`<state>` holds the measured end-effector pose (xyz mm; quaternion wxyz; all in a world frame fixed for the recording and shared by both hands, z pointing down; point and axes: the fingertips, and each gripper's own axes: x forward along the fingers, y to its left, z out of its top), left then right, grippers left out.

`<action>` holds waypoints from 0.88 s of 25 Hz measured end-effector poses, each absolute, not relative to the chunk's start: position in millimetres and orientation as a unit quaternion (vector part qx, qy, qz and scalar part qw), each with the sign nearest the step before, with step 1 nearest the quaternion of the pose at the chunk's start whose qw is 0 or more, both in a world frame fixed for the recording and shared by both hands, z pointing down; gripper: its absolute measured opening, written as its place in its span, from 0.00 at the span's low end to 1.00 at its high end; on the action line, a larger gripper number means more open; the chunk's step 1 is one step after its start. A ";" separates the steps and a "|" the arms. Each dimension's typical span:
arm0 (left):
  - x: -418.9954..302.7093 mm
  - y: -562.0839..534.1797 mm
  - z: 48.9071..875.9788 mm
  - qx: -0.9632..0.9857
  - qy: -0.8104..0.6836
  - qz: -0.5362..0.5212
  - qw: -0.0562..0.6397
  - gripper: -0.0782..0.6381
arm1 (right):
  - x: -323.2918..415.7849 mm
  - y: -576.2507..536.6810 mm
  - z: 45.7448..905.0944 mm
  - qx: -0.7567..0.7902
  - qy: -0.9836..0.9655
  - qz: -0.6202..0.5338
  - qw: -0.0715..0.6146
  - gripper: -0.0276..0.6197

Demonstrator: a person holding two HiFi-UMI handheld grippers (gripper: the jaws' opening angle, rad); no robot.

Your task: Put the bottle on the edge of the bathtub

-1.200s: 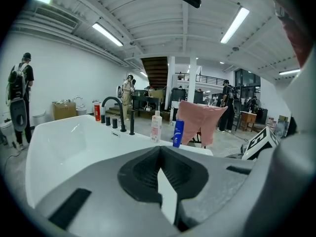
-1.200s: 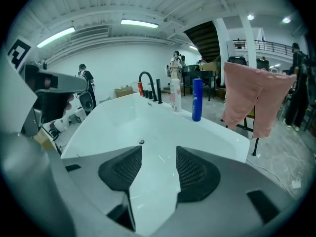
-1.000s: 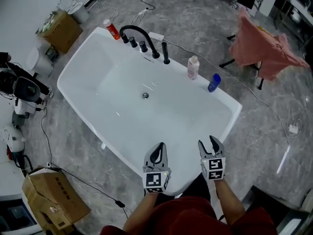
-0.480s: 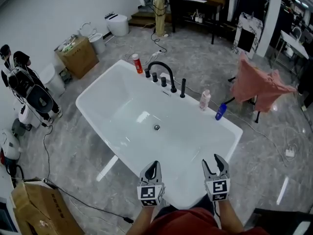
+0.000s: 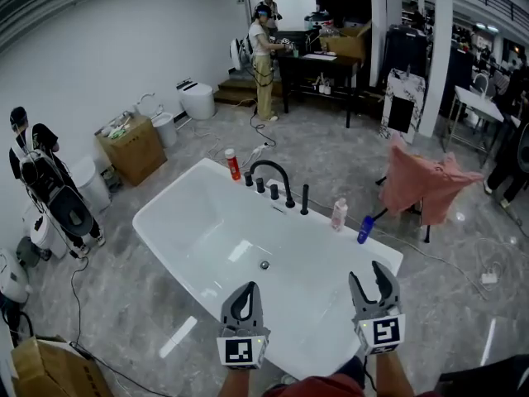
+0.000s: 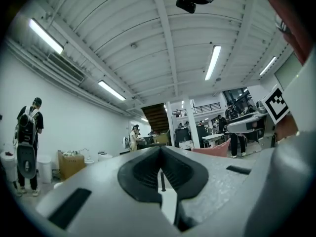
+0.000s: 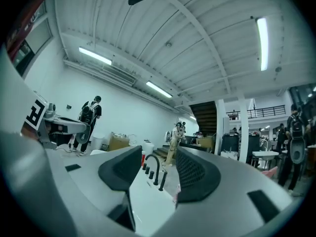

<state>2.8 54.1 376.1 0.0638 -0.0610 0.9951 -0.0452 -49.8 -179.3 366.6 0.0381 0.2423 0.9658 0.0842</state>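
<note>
Both empty at the near end of the bathtub [image 5: 161,201], view now tipped up: left hand-held gripper [image 5: 245,291] clenched, right hand-held gripper [image 5: 369,275] released, red bottle [image 5: 234,165], pale bottle [image 5: 339,214] and blue bottle [image 5: 365,229] upright on the far rim, hinting at placing already done.

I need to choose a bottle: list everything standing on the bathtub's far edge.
A red bottle, the black faucet with its knobs, a pale pink bottle and a blue bottle. The bathtub's near edge is partly covered by the left tool and right tool.
</note>
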 end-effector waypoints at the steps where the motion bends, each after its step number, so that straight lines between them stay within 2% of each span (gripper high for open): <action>1: 4.4 53.4 367.4 -0.064 0.994 -0.049 0.071 0.12 | -48.6 -178.9 359.7 0.240 0.966 0.086 0.044 0.38; 5: 5.2 52.1 349.2 -0.069 0.992 -0.050 0.094 0.12 | -46.0 -177.7 347.3 0.236 0.966 0.092 0.061 0.38; 12: 6.2 54.9 350.2 -0.071 0.992 -0.047 0.090 0.12 | -41.9 -180.3 339.2 0.228 0.966 0.098 0.069 0.37; 16: 7.7 52.9 350.1 -0.078 0.992 -0.048 0.090 0.12 | -39.6 -182.0 339.2 0.225 0.967 0.099 0.067 0.34; 19: 6.4 50.3 345.4 -0.083 0.991 -0.045 0.092 0.12 | -40.7 -180.6 339.1 0.227 0.966 0.104 0.067 0.27; 22: 7.6 49.4 343.8 -0.086 0.991 -0.049 0.090 0.12 | -42.3 -180.5 342.1 0.223 0.968 0.102 0.059 0.15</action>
